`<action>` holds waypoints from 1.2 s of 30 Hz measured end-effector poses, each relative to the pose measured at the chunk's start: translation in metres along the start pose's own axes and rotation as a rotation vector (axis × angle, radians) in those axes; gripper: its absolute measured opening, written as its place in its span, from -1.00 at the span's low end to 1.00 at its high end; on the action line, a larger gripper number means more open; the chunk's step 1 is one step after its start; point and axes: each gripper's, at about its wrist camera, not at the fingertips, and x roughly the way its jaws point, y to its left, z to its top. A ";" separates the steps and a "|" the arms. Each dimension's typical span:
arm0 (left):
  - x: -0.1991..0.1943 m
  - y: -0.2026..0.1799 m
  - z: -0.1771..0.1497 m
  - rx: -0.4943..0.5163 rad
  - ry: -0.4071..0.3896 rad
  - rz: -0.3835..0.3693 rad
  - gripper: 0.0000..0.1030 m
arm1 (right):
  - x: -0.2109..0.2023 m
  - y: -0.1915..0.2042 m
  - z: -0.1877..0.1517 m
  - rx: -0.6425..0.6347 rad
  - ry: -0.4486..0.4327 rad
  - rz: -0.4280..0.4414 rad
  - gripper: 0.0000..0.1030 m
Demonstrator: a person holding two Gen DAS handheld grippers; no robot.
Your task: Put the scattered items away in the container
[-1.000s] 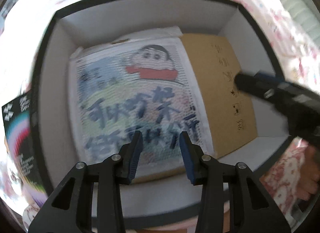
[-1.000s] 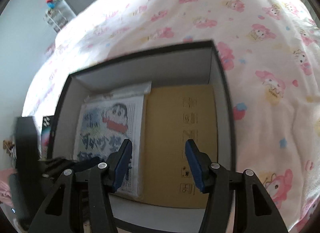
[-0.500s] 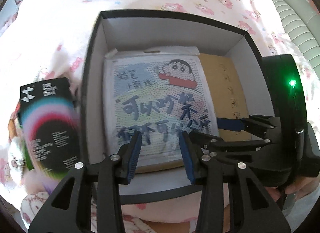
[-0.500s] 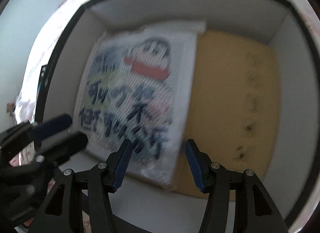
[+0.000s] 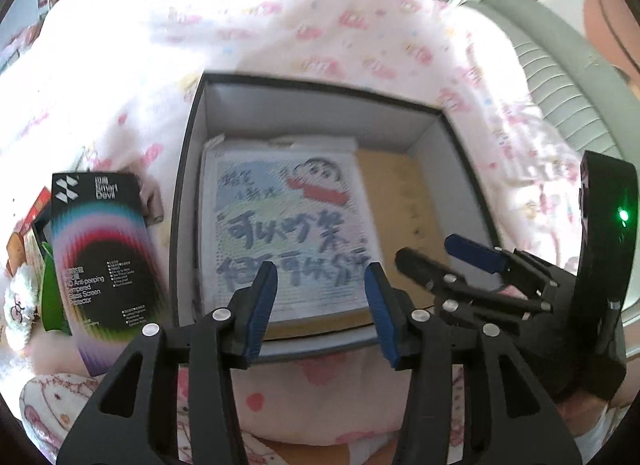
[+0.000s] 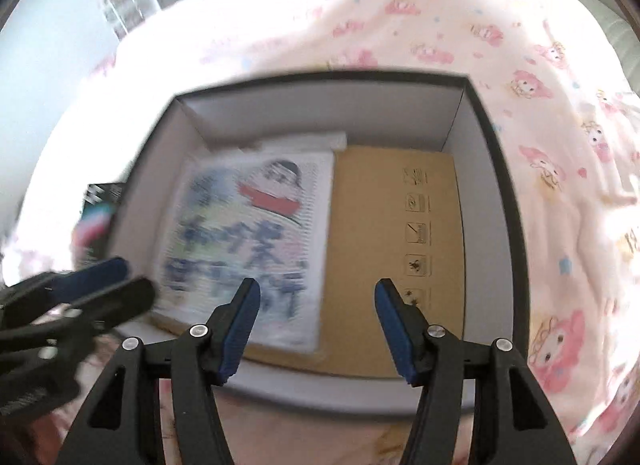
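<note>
Square box (image 5: 188,201), black outside with matte white walls inside, sits on a soft quilt (image 5: 320,37) printed with pink cartoon figures. Rim is thin and straight-edged.

Inside the box: a flat brown cardboard sheet (image 6: 380,225) with a column of small printed handling symbols lies on the floor, right side. Over its left part lies a flat rectangular picture board (image 5: 288,225) with a dotted, bead-like surface, a cartoon face and blue brush-style characters; white paper edges show under its far end.

Outside the box, just beside its left wall: a glossy black screen protector package (image 5: 100,261), flat and rectangular, with concentric rainbow rings. It lies on the quilt, not in the box. Other items to its left are too cut off to identify.

Left gripper (image 5: 320,297): blue-padded fingers spread apart, nothing between them, hovering at the box's near edge.

Right gripper (image 6: 316,321): fingers likewise spread and empty, over the near edge of the box.
</note>
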 end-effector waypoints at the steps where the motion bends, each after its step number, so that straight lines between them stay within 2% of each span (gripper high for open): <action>1: -0.007 -0.002 -0.001 0.007 -0.011 -0.005 -0.11 | -0.009 0.004 -0.001 -0.007 -0.021 -0.007 0.09; 4: -0.033 -0.011 -0.006 0.042 -0.061 0.000 -0.10 | -0.035 0.011 -0.009 -0.021 -0.085 -0.041 0.09; 12: -0.079 -0.015 -0.023 0.071 -0.135 -0.036 -0.10 | -0.091 0.036 -0.022 -0.008 -0.167 0.002 0.09; 17: -0.103 -0.008 -0.033 0.079 -0.158 -0.013 -0.10 | -0.109 0.051 -0.031 -0.020 -0.190 0.018 0.09; 23: -0.127 0.011 -0.043 0.067 -0.194 0.018 -0.10 | -0.118 0.080 -0.036 -0.044 -0.197 0.065 0.09; 26: -0.138 0.028 -0.048 0.037 -0.206 0.030 -0.10 | -0.119 0.101 -0.034 -0.088 -0.209 0.071 0.09; 36: -0.160 0.091 -0.062 -0.081 -0.229 0.072 -0.10 | -0.101 0.164 -0.027 -0.184 -0.170 0.148 0.09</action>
